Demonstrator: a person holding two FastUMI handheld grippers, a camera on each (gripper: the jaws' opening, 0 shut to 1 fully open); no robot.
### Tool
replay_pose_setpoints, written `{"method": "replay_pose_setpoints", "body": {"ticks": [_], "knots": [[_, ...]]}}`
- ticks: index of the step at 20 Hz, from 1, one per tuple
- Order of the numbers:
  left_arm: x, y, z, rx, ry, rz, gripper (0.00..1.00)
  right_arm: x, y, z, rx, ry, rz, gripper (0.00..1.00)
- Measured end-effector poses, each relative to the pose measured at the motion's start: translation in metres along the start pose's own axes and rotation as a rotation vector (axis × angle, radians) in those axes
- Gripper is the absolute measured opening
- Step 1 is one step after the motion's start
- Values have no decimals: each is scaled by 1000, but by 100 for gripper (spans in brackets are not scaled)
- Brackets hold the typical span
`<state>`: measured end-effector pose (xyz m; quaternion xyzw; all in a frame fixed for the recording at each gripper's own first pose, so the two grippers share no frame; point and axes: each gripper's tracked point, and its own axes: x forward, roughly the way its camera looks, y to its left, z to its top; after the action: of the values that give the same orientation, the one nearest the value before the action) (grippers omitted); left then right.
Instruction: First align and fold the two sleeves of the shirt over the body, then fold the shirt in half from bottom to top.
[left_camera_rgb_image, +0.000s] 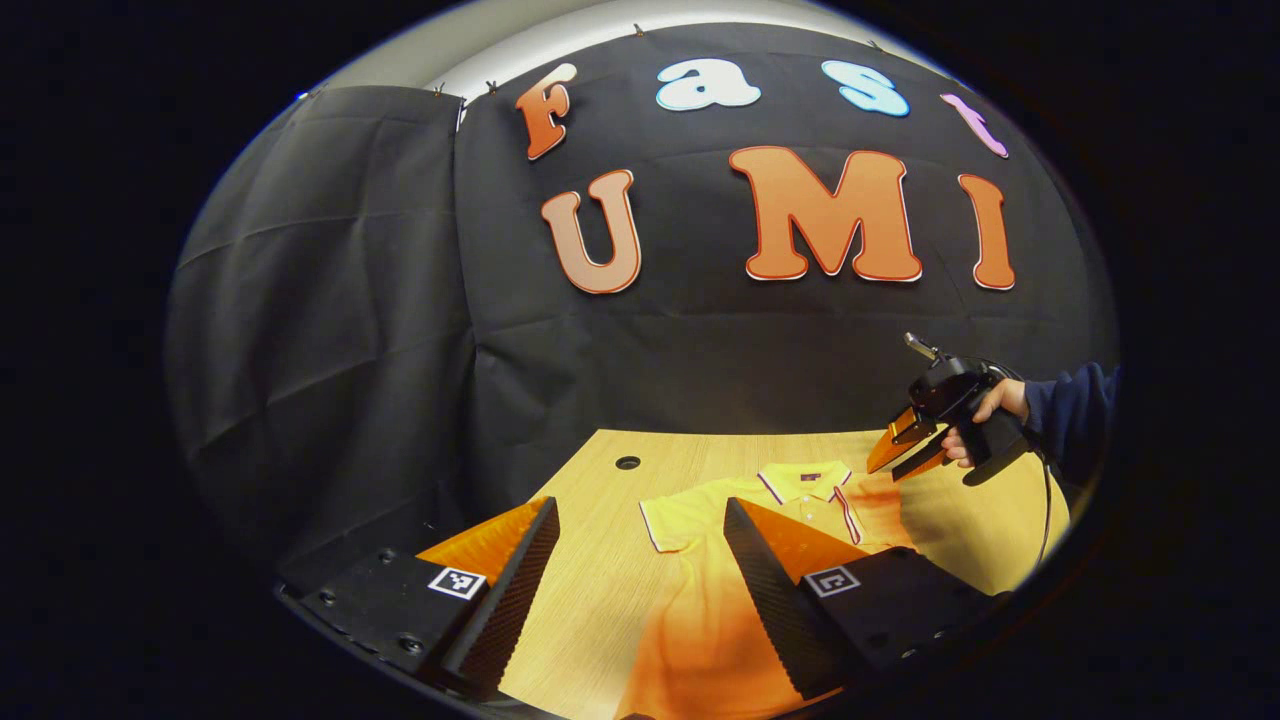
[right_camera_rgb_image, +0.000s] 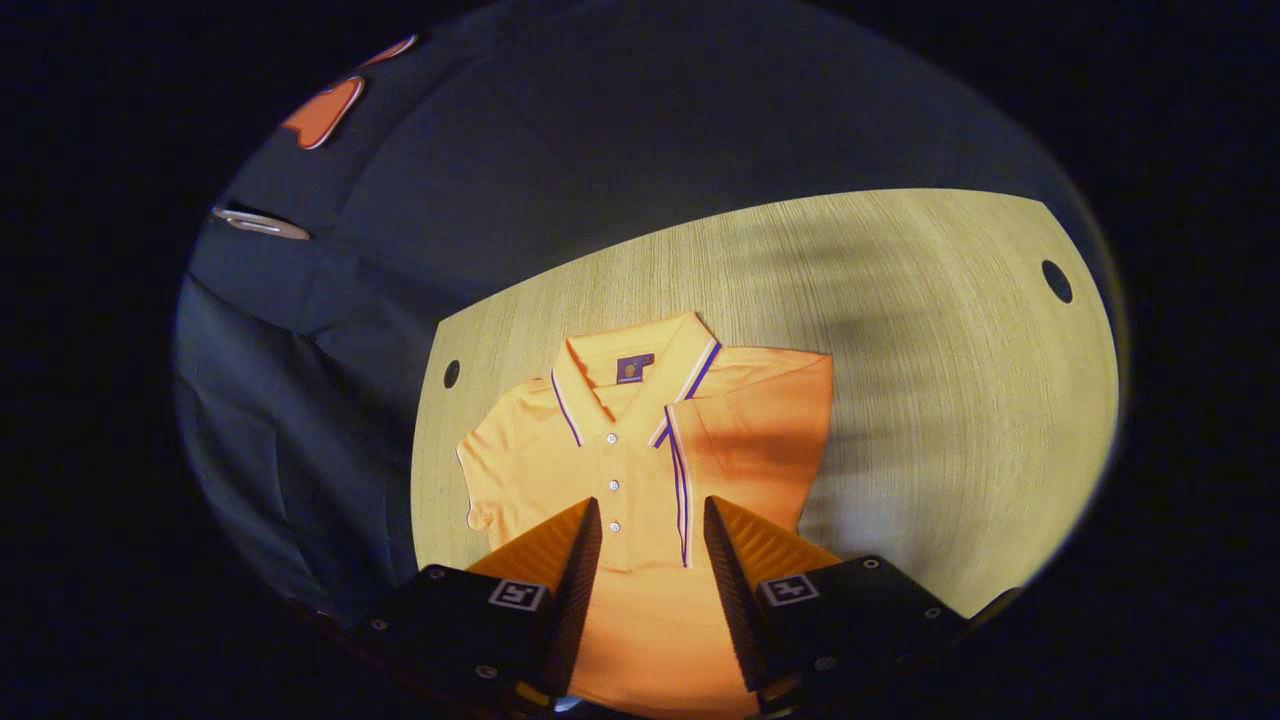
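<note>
An orange polo shirt (right_camera_rgb_image: 640, 450) lies face up on the wooden table (right_camera_rgb_image: 950, 380), collar (right_camera_rgb_image: 600, 385) toward the far wall. In the right gripper view, the sleeve on the right (right_camera_rgb_image: 760, 430) is folded over the body, its striped cuff beside the button placket; the sleeve on the left (right_camera_rgb_image: 485, 470) lies spread out. My right gripper (right_camera_rgb_image: 652, 505) hovers open above the shirt's chest with nothing between its fingers. My left gripper (left_camera_rgb_image: 640, 505) is open over the shirt (left_camera_rgb_image: 700, 610) near its spread sleeve (left_camera_rgb_image: 670, 520). Farther off, a hand holds the right gripper (left_camera_rgb_image: 905, 452) above the collar side.
The table has round cable holes (right_camera_rgb_image: 1057, 281) (right_camera_rgb_image: 451, 374) near its far corners, one also seen as the hole (left_camera_rgb_image: 627, 462). Black cloth walls close in behind and to the side. Bare wood (left_camera_rgb_image: 590, 590) lies left of the shirt. A dark sleeve (left_camera_rgb_image: 1070, 410) reaches in.
</note>
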<state>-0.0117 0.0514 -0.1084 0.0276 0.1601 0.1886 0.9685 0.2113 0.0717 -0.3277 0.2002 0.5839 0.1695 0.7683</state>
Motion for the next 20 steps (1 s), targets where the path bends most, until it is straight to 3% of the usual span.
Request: {"method": "replay_pose_setpoints", "body": {"ticks": [1, 5, 10, 14, 20], "knots": [[4, 3, -2, 1, 11, 10, 99, -4, -3, 3, -15, -20, -9, 71], [34, 2, -21, -13, 101, -10, 99, -26, -14, 11, -73, -96, -47, 88], [93, 1, -40, -21, 225, -60, 100, -62, -9, 14, -85, -214, -61, 96], [139, -1, -56, 7, 318, -123, 99, -94, -10, 9, -39, -300, -87, 97], [208, -5, -96, -41, 507, -221, 100, -133, -12, -6, -35, -412, -166, 99]]}}
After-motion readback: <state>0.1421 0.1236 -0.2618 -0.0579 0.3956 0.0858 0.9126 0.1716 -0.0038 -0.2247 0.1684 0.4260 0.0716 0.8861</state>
